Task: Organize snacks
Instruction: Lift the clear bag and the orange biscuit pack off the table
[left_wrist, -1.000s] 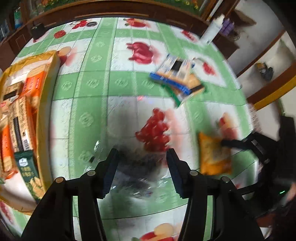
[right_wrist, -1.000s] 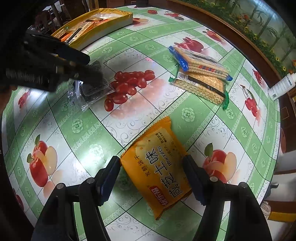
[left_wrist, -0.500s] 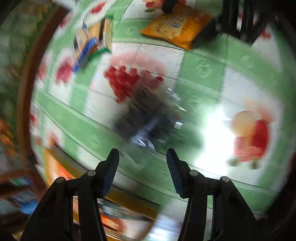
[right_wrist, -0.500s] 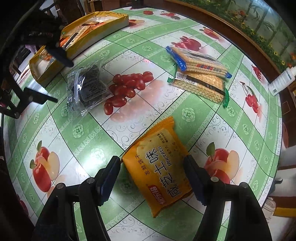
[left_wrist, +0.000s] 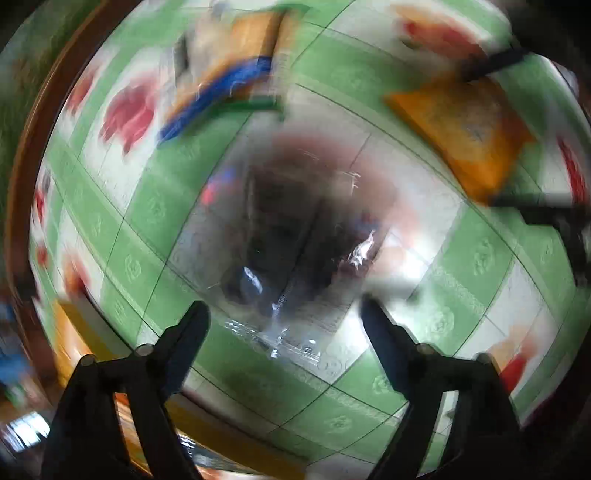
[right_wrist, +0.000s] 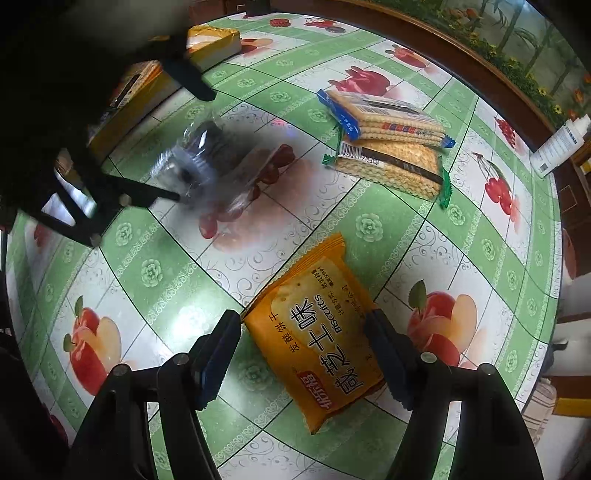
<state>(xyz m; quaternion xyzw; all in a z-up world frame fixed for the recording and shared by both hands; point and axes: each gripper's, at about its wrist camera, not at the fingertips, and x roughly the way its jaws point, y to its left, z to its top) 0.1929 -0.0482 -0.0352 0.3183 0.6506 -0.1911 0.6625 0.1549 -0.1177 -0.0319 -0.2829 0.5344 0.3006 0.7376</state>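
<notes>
Packet of dark biscuits in clear wrap (left_wrist: 295, 236) lies mid-frame on the desk (left_wrist: 461, 295), directly under my left hand-held gripper (left_wrist: 284, 317), whose jaws have just been opening and stand apart with the packet's near end between them, untouched; its long axis runs up-frame.

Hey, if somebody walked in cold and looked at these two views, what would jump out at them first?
Probably the orange biscuit packet, lying on the green fruit-print tablecloth between the jaws of the right gripper. Next, the clear packet of dark snacks at upper left, blurred, with the left gripper above it, jaws just opened wide. Behind, two cracker packs lie stacked.
</notes>
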